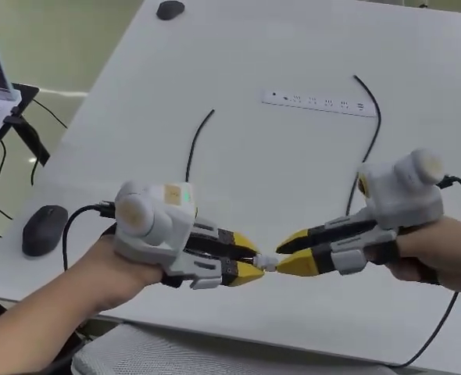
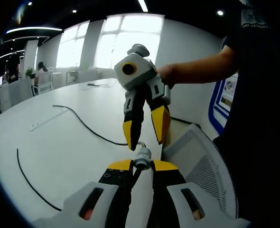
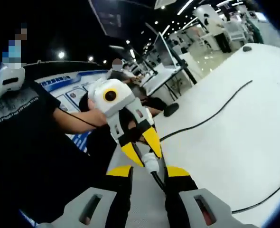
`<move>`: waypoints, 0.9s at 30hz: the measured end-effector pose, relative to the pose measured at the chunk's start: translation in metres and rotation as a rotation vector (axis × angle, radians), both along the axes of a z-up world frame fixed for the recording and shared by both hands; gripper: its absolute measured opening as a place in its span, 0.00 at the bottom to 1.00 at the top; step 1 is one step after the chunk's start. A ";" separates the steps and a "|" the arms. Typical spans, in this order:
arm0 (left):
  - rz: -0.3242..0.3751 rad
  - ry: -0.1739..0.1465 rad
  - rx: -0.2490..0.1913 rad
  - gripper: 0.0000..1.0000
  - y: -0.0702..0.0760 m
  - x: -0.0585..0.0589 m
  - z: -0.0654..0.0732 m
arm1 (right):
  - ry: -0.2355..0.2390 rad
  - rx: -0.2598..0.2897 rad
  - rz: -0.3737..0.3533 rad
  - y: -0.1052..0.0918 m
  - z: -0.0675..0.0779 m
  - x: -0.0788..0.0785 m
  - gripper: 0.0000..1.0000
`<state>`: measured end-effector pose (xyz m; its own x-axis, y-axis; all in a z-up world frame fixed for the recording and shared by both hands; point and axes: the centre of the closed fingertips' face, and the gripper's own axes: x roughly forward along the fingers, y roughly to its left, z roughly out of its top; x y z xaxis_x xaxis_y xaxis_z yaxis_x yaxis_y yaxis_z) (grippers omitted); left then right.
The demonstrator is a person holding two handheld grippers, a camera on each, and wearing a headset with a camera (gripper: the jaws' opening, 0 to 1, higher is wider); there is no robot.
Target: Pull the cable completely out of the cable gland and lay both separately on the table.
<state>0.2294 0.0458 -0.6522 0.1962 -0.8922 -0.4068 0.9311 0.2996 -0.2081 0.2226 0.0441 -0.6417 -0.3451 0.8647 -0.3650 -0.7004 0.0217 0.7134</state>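
A white worktop (image 1: 293, 180) is seen, with a white power strip (image 1: 316, 102) laid flat on it. A black cable (image 1: 378, 125) is curved just past the strip's right end. A second black cable (image 1: 193, 148) is laid well left of the strip. A dark mouse (image 1: 170, 9) is set beyond the strip to its left, and another mouse (image 1: 44, 229) far to the strip's left, by the worktop's edge.

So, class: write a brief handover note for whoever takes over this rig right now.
Left gripper: shut on the cable gland, held in the air over the table.
Right gripper: jaws either side of the cable at the gland; grip unclear.
Done: nothing; the cable sits in the gland.
Left: pull it fully out, then lay both apart on the table.
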 end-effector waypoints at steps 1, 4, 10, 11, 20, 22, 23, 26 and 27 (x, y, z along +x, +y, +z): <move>-0.002 -0.004 -0.003 0.15 -0.001 0.001 0.002 | 0.009 0.000 0.009 0.000 -0.004 0.000 0.22; -0.007 -0.010 -0.006 0.15 -0.002 0.002 0.004 | 0.032 -0.010 0.002 0.000 -0.011 0.003 0.19; -0.014 -0.011 -0.015 0.15 -0.002 0.005 0.004 | 0.091 0.041 -0.004 0.002 -0.002 0.000 0.12; -0.016 -0.012 -0.014 0.15 -0.003 0.005 0.004 | 0.093 0.043 -0.004 0.003 -0.002 0.000 0.12; -0.018 0.002 -0.008 0.15 -0.004 0.007 0.003 | 0.009 0.057 0.035 0.003 -0.002 0.000 0.08; -0.018 0.007 -0.008 0.15 -0.003 0.007 0.002 | -0.057 0.057 0.051 0.003 -0.003 0.000 0.08; -0.018 0.010 -0.007 0.15 -0.002 0.007 0.001 | -0.116 0.065 0.063 0.004 -0.003 0.000 0.08; -0.019 0.022 -0.005 0.15 -0.002 0.006 0.000 | -0.239 0.073 0.084 0.005 -0.003 -0.001 0.08; -0.019 0.022 -0.001 0.15 -0.002 0.006 0.000 | -0.295 0.067 0.080 0.005 -0.005 -0.001 0.08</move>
